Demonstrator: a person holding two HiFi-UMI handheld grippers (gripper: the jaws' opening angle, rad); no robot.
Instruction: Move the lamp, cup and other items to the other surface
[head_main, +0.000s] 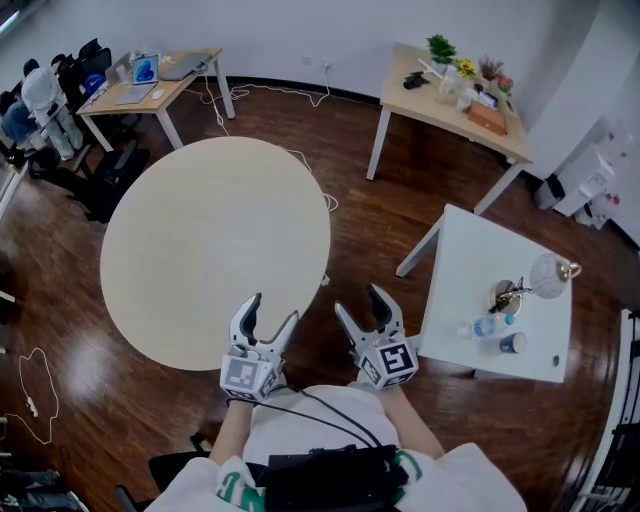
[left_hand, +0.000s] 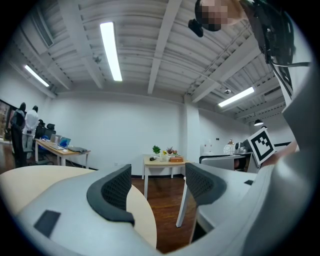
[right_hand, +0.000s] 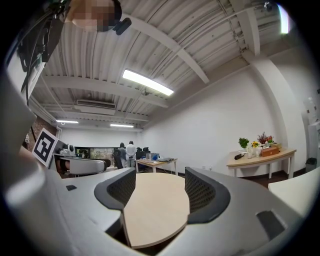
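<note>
Held the left gripper and the right gripper level and side by side before the body, between the round table and the white table. Showed both pairs of jaws spread in their own views and pinching nothing, with only floor and table edges beyond the left pair and only the round top beyond the right. Found the lamp, the bottle and the cup grouped on the white table, well apart from either gripper. Saw nothing on the round table. Could not settle the step from this. Fitted either a load waiting to cross to the round top or one already set down on the white one. Judged no next reach safe to name until that was known.
</note>
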